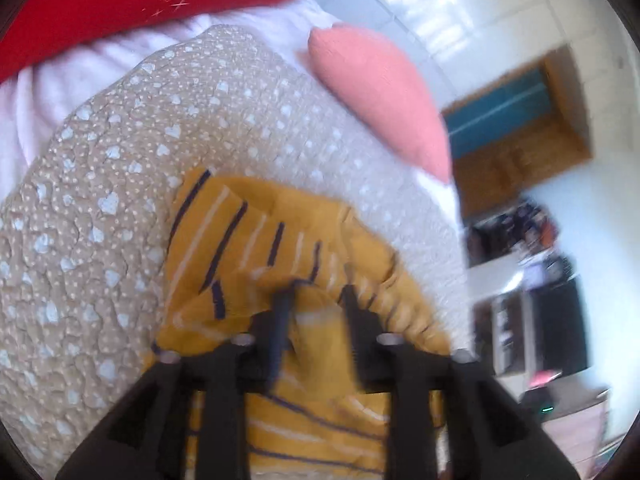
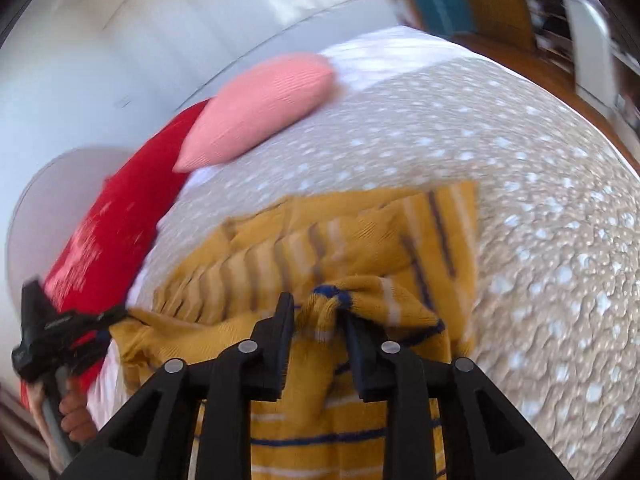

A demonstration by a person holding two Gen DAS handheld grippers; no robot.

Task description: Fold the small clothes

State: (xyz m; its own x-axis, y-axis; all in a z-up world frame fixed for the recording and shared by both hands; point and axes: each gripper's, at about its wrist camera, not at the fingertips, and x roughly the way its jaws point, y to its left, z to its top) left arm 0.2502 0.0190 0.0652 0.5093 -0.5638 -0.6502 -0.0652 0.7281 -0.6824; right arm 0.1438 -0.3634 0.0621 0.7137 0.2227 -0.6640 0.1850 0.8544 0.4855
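Counting from the nearest things outward, two tools are at work on one garment, with two cushions farther off. Closest in the right wrist view, the right tool [image 2: 318,312] has a bunched fold of the mustard striped garment [image 2: 360,240] between its fingers, the knit gathered into a knot at the tips, so it is pinching the cloth. In the left wrist view the left tool [image 1: 316,300] has its fingers set a little apart with a ridge of the same garment [image 1: 280,236] rising between them; blur hides whether the pads truly clamp it, so I cannot tell. Seen from the right, that left tool [image 2: 116,314] meets the garment's far-left corner, where the cloth is pulled to a point. The garment is mustard yellow knit with thin navy and white stripes, crumpled and partly doubled over, lying on the beige heart-dotted bedspread [image 2: 520,200]. Beyond it a pink cushion [image 2: 260,112] rests on the bed, just beside a red cushion [image 2: 128,216]
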